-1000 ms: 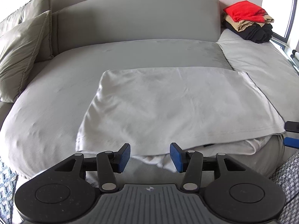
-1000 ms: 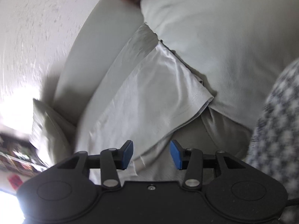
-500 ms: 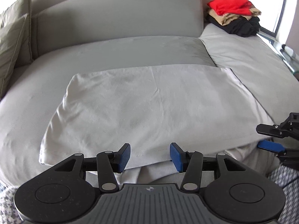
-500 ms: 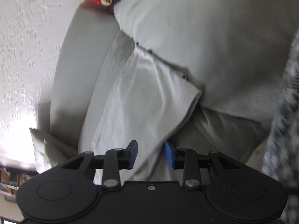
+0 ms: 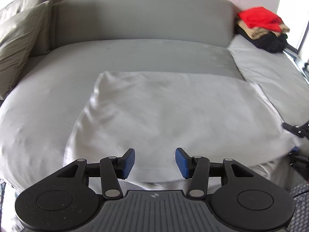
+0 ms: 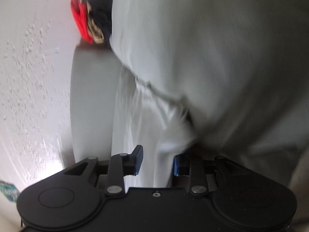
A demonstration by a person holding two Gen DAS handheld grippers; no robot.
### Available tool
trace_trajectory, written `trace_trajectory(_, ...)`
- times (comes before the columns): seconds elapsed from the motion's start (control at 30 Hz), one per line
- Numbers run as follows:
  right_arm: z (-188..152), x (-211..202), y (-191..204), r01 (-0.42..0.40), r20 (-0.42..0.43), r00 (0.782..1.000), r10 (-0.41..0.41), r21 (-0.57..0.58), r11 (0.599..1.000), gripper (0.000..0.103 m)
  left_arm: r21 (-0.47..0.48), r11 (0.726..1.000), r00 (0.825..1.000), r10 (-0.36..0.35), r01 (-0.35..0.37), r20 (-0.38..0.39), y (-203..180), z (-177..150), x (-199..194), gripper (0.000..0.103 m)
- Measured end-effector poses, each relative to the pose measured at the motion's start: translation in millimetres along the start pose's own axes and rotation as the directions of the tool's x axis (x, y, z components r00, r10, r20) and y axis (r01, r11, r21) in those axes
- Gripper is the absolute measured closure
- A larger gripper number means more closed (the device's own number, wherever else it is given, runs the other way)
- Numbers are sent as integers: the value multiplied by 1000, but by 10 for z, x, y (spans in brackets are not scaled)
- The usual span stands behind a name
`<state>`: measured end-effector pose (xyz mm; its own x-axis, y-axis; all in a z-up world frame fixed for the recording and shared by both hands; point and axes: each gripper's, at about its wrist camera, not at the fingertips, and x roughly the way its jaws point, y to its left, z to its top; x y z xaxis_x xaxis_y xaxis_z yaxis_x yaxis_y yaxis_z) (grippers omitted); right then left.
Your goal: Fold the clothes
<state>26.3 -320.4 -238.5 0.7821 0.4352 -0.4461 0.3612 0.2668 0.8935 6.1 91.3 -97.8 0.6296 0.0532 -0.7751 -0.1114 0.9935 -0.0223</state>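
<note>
pale garment (image 5: 170, 116) spread flat on grey sofa seat (image 5: 48, 104), near edge draped over the front | left gripper (image 5: 155, 162) above that edge, jaws wide apart, empty | right gripper (image 6: 156, 161) at garment's right corner, cloth between parted jaws, grip unclear through blur | stacked clothes (image 5: 264, 31) at far right

no readable text, labels or numbers anywhere
</note>
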Motion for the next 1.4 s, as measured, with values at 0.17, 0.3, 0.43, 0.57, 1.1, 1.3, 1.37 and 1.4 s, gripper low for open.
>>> trace_trajectory(0.17,-3,11,16,25,35,999,-25,-9,1000,71,-10,994,993,107,-108,-57,511,39,171,66)
trace_trajectory(0.3,-43,21,47,46,38,998,-45,-32,998,79,-33,996,990,80,-84,-114,764,68,261,78)
trace_trajectory(0.43,-21,84,37,105,68,992,-102,-47,993,99,51,996,985,83,-77,-149,787,90,256,80)
trace_trajectory(0.57,-140,107,371,238,121,969,-213,-252,938,99,117,992,994,50,-39,-93,850,110,108,78)
trace_trajectory(1.1,-1810,656,2278,24,-29,996,-86,-833,553,99,-167,986,999,31,-24,38,1506,181,-138,67)
trace_trajectory(1.3,-2629,1428,1895,-38,-229,918,-325,-863,503,99,-211,977,998,45,-36,35,1604,165,-158,62)
trace_trajectory(1.37,-2703,1517,1780,-25,-236,901,-363,-865,501,99,-199,979,998,54,-47,31,1595,151,-163,62)
trace_trajectory(1.4,-2711,1518,1756,-23,-232,903,-361,-867,499,99,-195,980,998,56,-49,30,1593,143,-163,62)
